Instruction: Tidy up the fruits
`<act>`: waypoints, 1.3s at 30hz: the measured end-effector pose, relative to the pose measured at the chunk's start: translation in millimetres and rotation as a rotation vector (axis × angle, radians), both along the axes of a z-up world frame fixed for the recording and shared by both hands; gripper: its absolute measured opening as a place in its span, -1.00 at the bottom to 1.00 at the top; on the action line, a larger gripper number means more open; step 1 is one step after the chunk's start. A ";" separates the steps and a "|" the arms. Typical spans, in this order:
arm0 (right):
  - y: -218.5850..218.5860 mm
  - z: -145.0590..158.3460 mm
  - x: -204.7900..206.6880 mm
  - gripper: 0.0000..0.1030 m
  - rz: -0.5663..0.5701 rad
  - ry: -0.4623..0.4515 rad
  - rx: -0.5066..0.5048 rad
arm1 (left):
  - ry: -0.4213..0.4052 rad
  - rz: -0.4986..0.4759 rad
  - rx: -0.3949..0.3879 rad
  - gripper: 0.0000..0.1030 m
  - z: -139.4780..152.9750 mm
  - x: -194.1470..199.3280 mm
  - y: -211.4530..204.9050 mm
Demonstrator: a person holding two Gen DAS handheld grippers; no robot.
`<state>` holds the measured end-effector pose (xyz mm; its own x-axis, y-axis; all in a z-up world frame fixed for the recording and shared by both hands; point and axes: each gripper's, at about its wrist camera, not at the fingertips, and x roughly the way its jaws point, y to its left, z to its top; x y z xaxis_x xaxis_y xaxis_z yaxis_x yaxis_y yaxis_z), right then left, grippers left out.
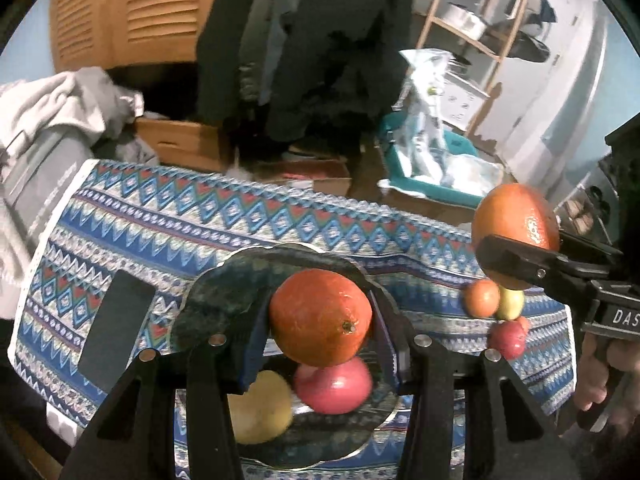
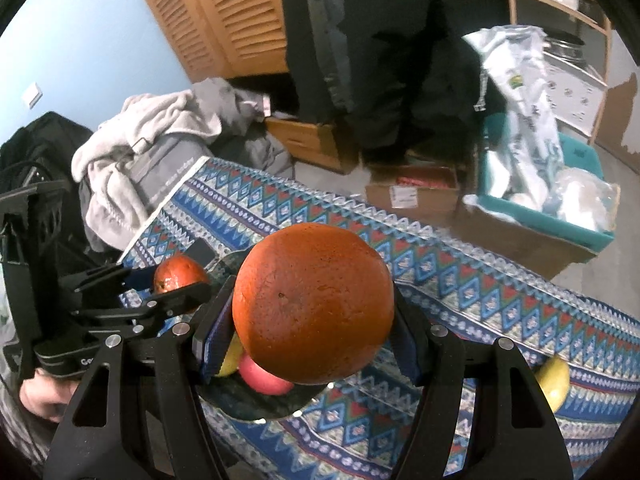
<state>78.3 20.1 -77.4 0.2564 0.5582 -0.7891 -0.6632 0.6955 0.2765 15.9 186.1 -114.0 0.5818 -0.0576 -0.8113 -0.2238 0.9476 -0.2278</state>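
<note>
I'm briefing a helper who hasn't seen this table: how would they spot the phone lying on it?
Start from the table under the blue patterned cloth. The round dark plate with fruit sits near its middle; look past the plate toward the cloth's left end, on the side of the left gripper. There lies the phone, the only flat, black, rectangular thing among round, colourful fruit.

Light blue wall [image 2: 80,32] behind a wooden louvered cabinet [image 2: 224,12]. Dark coats [image 1: 320,40] hang in the middle. Open wooden shelf unit [image 1: 480,4] on the right holds metal pots. Heap of grey clothes [image 2: 160,128] at left. Cardboard boxes [image 2: 412,192] and a teal bin [image 2: 576,220] of plastic bags sit on the grey floor [image 2: 624,184]. Dim indoor light.
</note>
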 end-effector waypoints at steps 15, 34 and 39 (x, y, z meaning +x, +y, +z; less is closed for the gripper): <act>55.7 -51.8 11.4 0.32 0.027 0.123 -0.062 | 0.125 0.106 0.027 -0.05 -48.1 -0.5 43.2; 82.7 -130.5 2.1 0.32 0.067 0.226 -0.203 | 0.298 0.136 -0.004 -0.05 -106.9 7.0 51.1; 85.4 -138.8 -1.8 0.32 0.076 0.236 -0.218 | 0.330 0.140 0.014 -0.04 -113.0 7.5 50.2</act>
<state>76.6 105.5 -216.2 0.0164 0.3804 -0.9247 -0.6510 0.7060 0.2789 23.3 236.2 -226.9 0.2899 0.0161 -0.9569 -0.4107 0.9052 -0.1092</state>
